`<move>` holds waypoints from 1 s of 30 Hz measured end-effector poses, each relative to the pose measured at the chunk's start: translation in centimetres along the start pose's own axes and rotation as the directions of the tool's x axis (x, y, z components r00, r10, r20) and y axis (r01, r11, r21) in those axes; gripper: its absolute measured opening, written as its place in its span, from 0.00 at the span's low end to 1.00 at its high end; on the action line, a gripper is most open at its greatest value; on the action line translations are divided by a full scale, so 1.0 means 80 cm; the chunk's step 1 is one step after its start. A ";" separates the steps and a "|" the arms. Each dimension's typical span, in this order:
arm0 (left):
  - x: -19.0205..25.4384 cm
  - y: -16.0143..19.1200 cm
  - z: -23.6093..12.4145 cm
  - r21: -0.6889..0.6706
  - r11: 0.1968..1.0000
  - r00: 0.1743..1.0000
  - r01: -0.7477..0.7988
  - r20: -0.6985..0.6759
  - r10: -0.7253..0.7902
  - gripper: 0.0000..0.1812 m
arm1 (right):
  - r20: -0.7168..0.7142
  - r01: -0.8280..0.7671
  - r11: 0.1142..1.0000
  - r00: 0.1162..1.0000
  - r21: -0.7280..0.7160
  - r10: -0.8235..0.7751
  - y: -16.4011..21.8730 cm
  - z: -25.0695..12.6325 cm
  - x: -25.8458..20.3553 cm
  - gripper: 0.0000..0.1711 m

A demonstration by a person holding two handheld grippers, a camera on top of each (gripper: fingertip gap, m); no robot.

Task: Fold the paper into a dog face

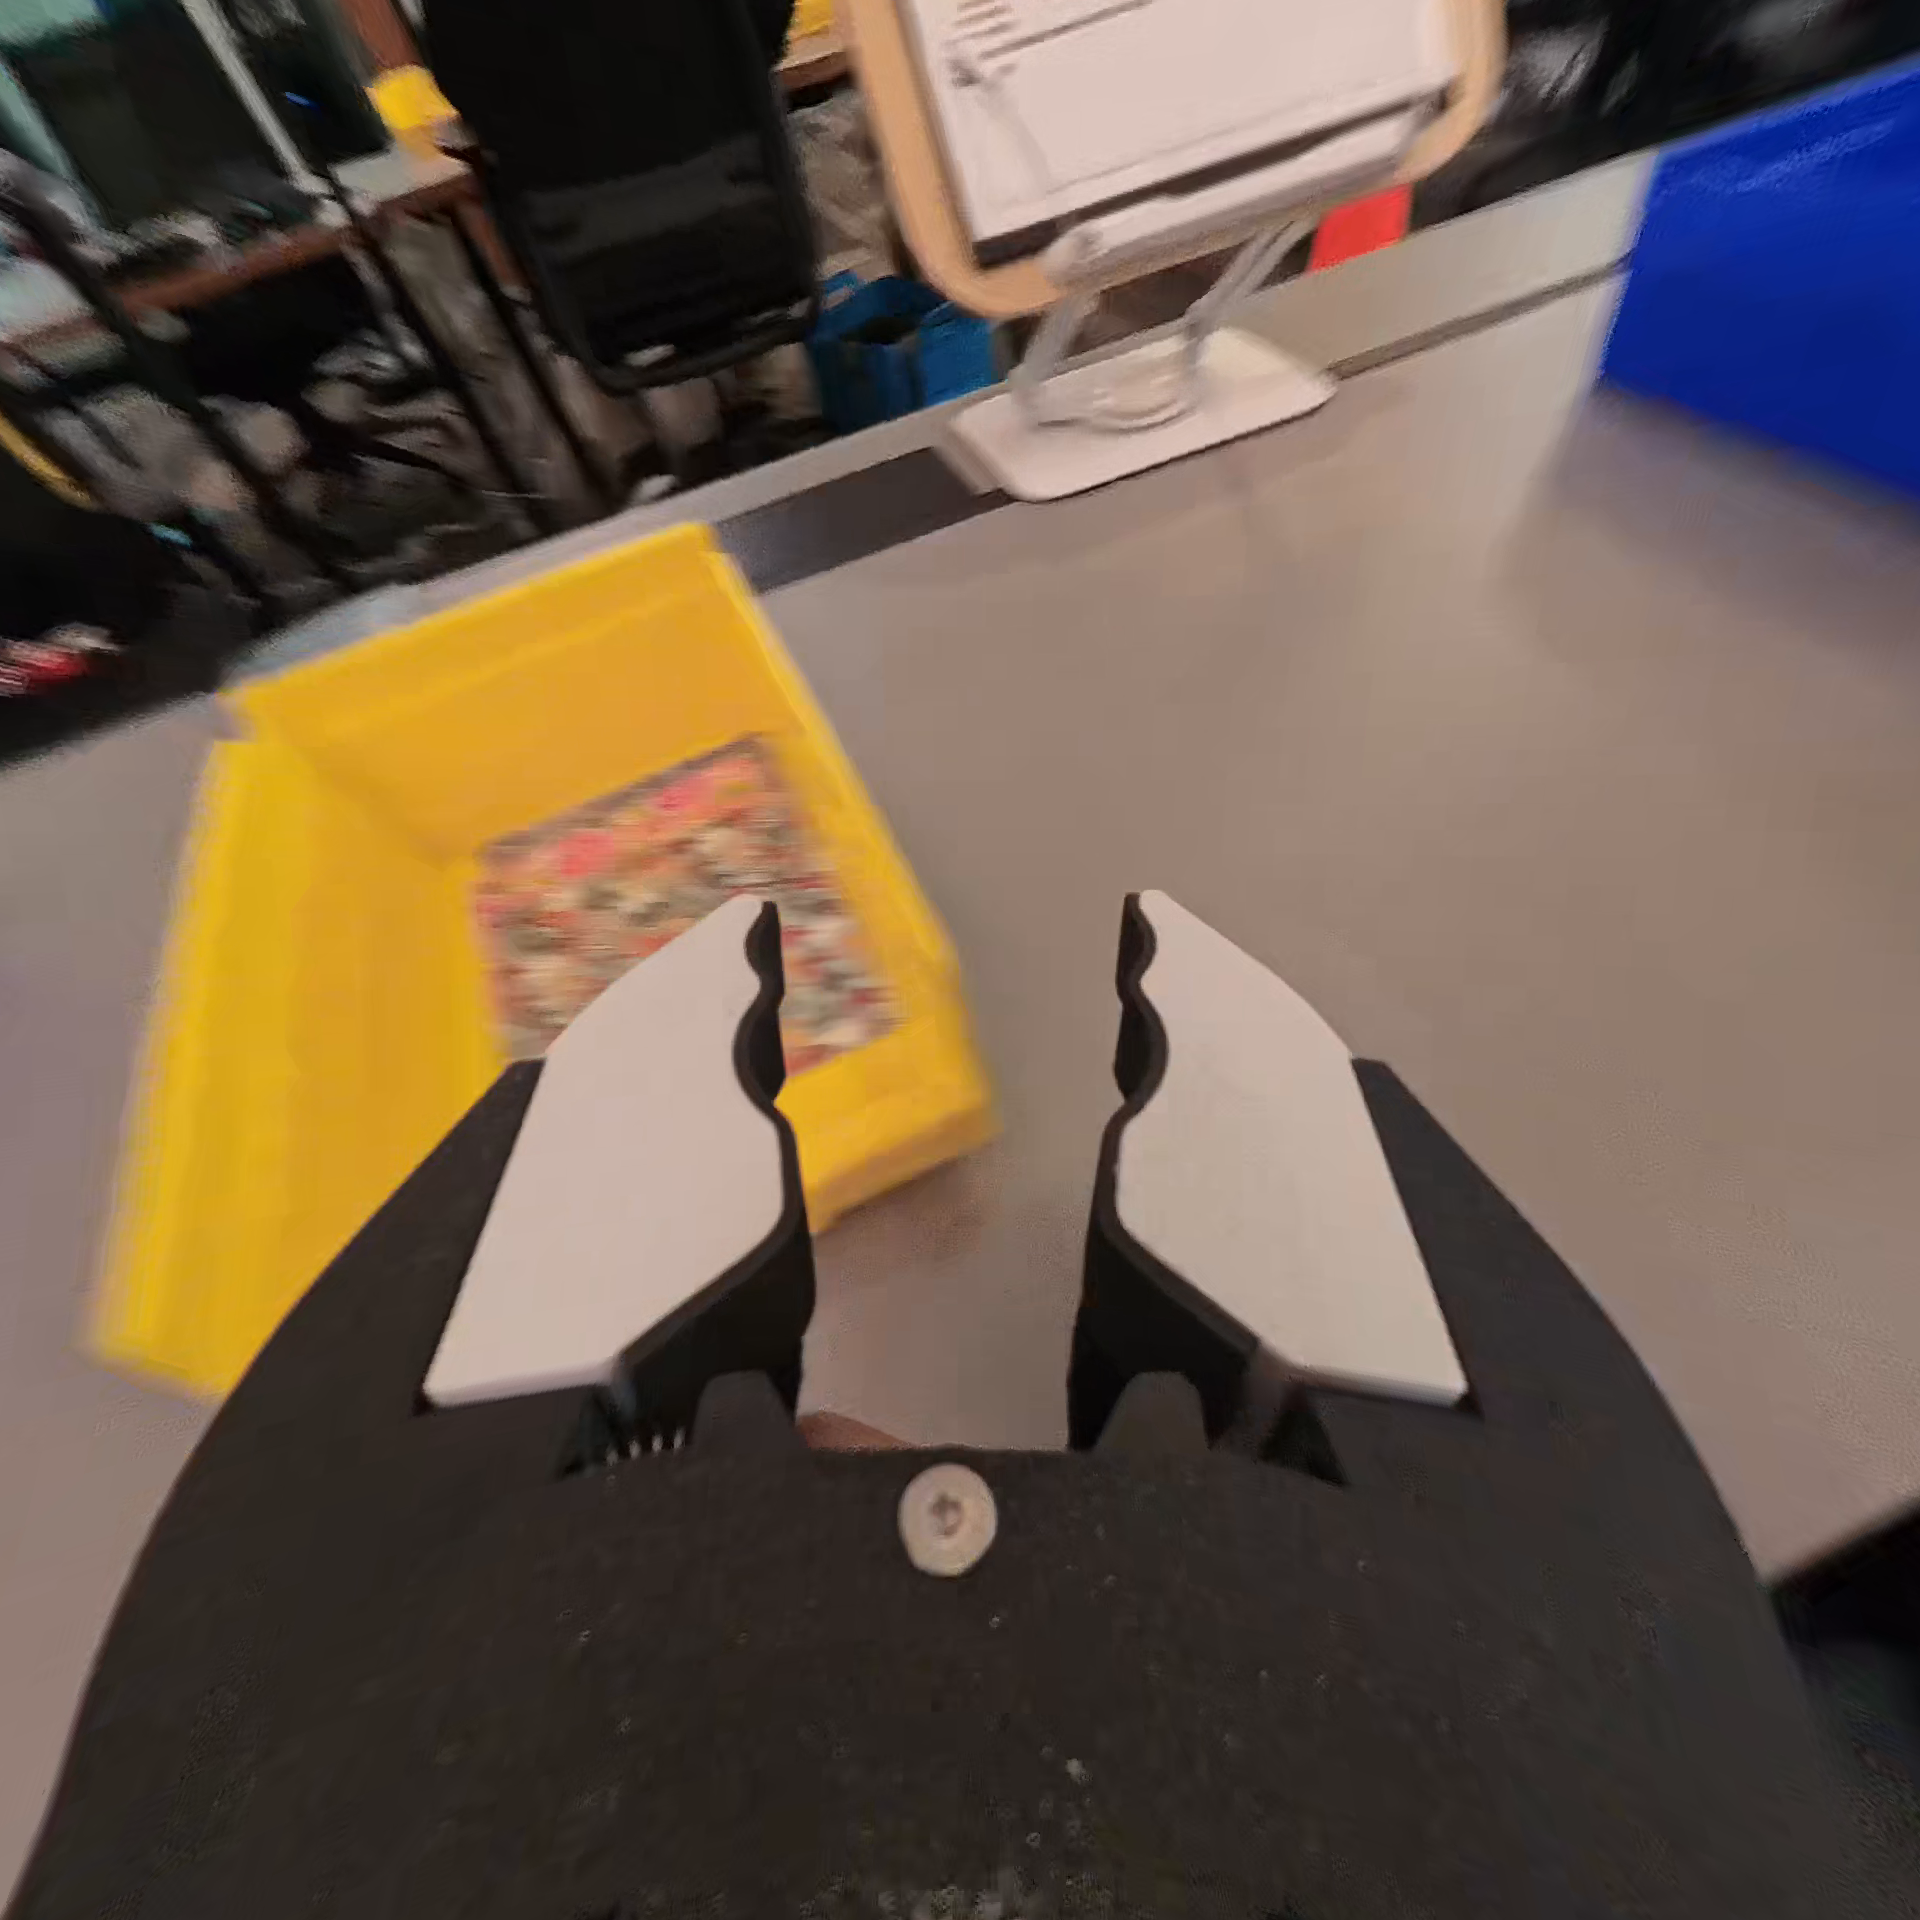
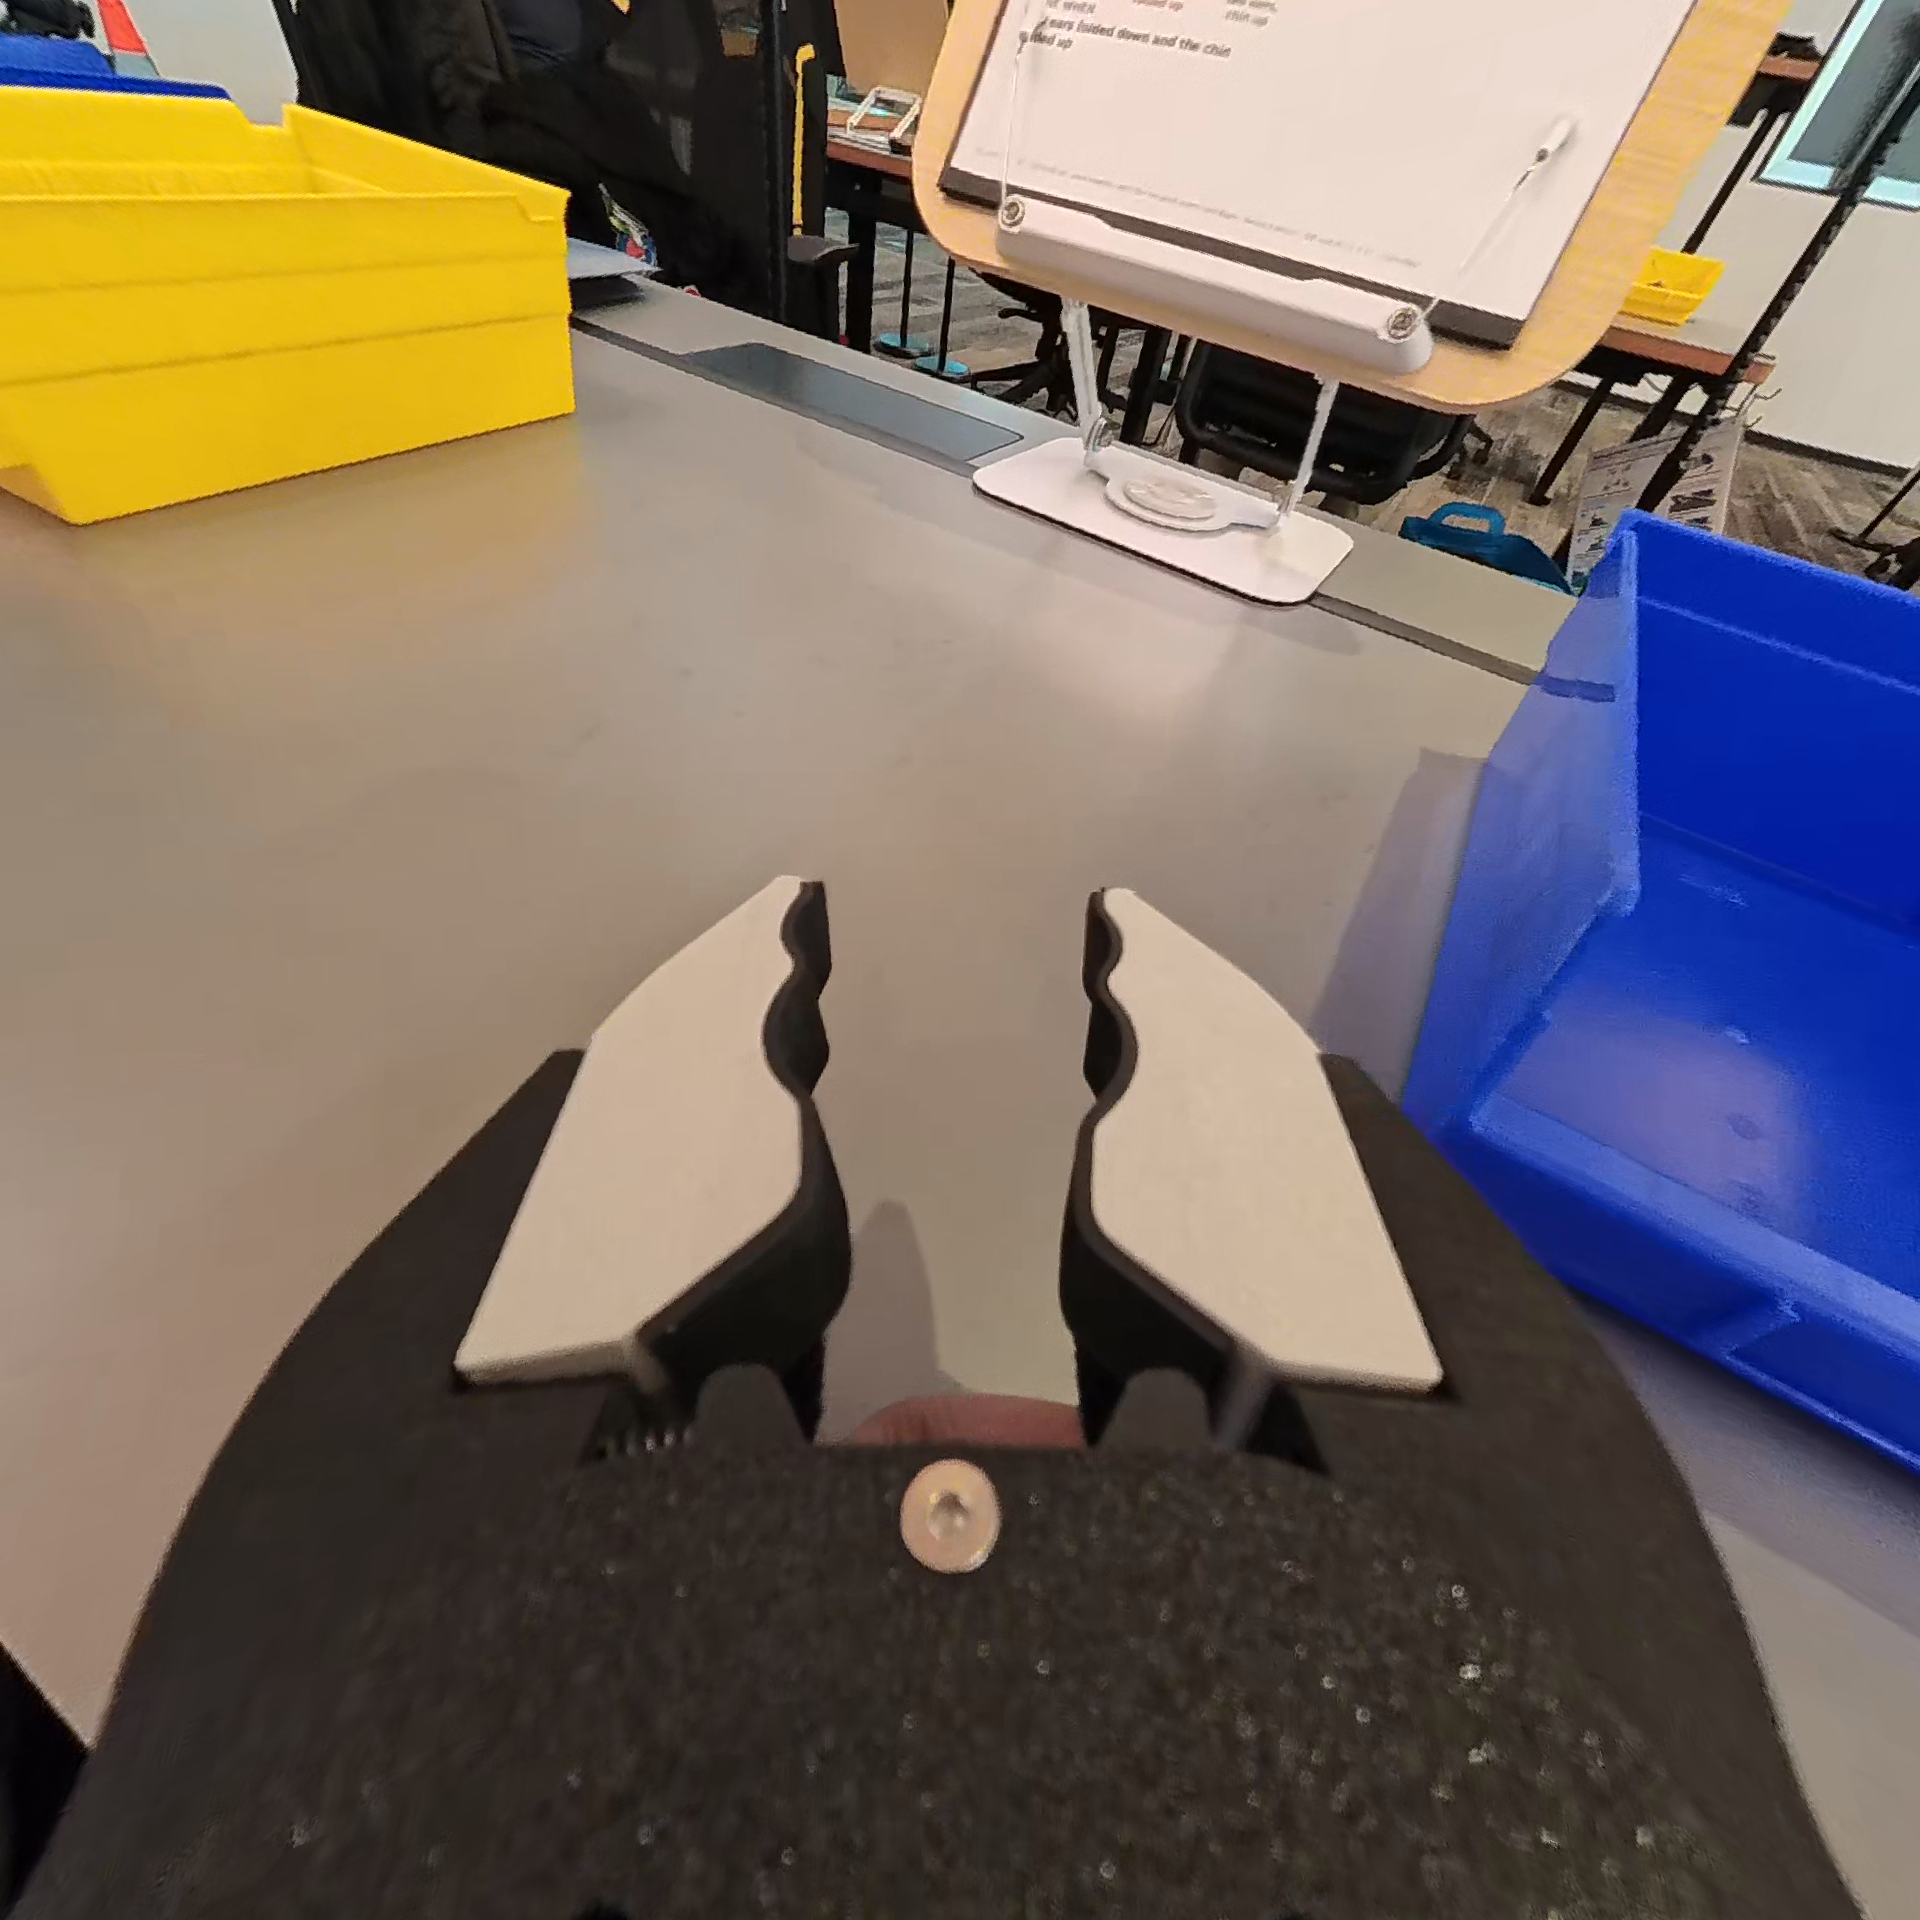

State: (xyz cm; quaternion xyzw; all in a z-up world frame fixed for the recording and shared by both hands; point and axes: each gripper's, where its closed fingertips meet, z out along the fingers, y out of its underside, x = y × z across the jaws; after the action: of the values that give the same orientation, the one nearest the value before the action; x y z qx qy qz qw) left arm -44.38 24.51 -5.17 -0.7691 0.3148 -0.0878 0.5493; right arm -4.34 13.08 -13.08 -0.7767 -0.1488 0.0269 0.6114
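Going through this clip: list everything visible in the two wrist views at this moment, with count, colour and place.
Patterned paper: one stack or sheet, multicoloured, inside the yellow bin; blurred.
Yellow bin: one, on the table's left side.
Blue bin: one, on the right side; no contents visible.
Document stand: one, wooden board on a white base, holding a white page, at the table's far edge.
Table: one, grey, under it all.
Background: dark chairs, desks and a small blue bag behind the table.
Left tool: black with grey fingers, open, holding nothing, near the yellow bin.
Right tool: same build, open, holding nothing, over bare table beside the blue bin.
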 end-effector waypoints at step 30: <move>-0.106 0.167 0.127 -0.221 0.243 0.321 -0.945 -0.778 0.541 0.28 | 0.084 -0.075 0.997 0.994 0.003 0.074 -0.007 -0.002 -0.023 0.27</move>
State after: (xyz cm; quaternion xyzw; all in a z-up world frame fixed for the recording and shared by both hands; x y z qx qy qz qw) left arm -51.33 34.78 -19.29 -0.5716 0.8095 0.1018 0.0874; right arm -6.21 12.59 -12.79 -0.7779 -0.1452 0.0826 0.6058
